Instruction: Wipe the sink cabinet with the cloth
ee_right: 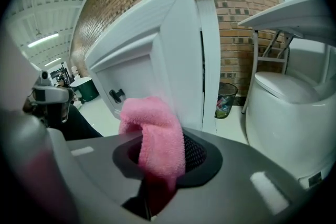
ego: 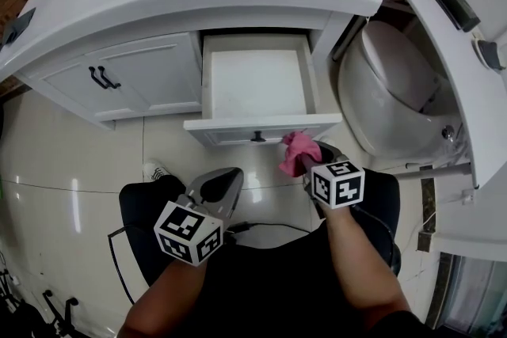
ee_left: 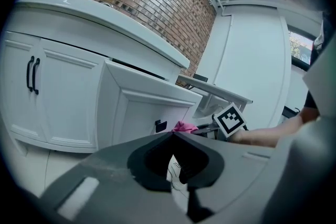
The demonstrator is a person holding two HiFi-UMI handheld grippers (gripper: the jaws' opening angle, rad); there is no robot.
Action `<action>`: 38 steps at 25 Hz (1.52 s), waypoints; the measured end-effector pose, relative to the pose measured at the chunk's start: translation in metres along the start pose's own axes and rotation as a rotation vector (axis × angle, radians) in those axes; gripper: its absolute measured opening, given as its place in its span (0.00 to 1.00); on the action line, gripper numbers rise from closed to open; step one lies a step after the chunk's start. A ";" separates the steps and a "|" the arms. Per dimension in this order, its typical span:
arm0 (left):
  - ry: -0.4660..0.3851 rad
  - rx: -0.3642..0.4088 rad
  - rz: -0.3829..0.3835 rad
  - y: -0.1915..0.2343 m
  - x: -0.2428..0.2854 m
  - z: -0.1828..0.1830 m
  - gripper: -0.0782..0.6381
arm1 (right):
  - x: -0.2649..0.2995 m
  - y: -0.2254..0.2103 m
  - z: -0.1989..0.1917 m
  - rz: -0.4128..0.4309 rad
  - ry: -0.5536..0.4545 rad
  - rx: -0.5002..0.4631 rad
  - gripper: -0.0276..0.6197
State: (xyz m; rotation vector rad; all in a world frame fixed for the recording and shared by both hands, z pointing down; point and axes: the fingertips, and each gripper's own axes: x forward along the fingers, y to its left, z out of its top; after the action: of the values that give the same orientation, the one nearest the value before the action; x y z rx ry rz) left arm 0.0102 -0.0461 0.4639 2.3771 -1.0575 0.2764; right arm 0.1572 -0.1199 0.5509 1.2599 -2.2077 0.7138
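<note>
The drawer (ego: 257, 83) of the sink cabinet (ego: 142, 75) stands pulled out, so a hard wipe on its front may well shove it inward, or snag the cloth (ego: 299, 148) on its black knob (ego: 257, 136). On your left gripper (ego: 230, 180), the 2 fingers (ee_left: 105, 186) are clenched together on nothing, low and apart from the cabinet. Your right gripper (ego: 305, 162) has its fingers clamped on the pink cloth, which bulges out just beside the drawer front's right end.
</note>
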 end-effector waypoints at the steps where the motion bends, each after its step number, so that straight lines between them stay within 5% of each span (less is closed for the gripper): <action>1: 0.000 0.001 -0.002 -0.001 0.001 0.000 0.12 | -0.002 -0.003 0.000 -0.008 -0.002 0.004 0.19; 14: 0.002 0.002 0.001 -0.002 0.003 -0.001 0.12 | -0.028 -0.042 0.001 -0.113 -0.029 0.070 0.19; 20: -0.007 0.000 0.004 -0.002 0.001 0.001 0.12 | -0.031 -0.031 0.005 -0.090 -0.018 0.058 0.19; 23: -0.015 -0.001 0.007 -0.001 -0.001 0.002 0.12 | -0.035 0.007 0.016 0.031 0.011 -0.038 0.19; 27: -0.029 -0.003 0.015 0.002 -0.005 0.005 0.12 | -0.044 0.082 0.040 0.214 -0.005 -0.289 0.19; 33: -0.061 -0.005 0.068 0.016 -0.018 0.009 0.12 | -0.046 0.162 0.082 0.273 -0.202 -0.457 0.19; 38: -0.092 -0.014 0.130 0.036 -0.033 0.011 0.12 | -0.032 0.207 0.087 0.303 -0.231 -0.551 0.19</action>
State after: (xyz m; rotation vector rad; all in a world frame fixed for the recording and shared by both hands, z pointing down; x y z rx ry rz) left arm -0.0384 -0.0513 0.4561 2.3321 -1.2547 0.2067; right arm -0.0238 -0.0668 0.4252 0.7668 -2.5681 0.0352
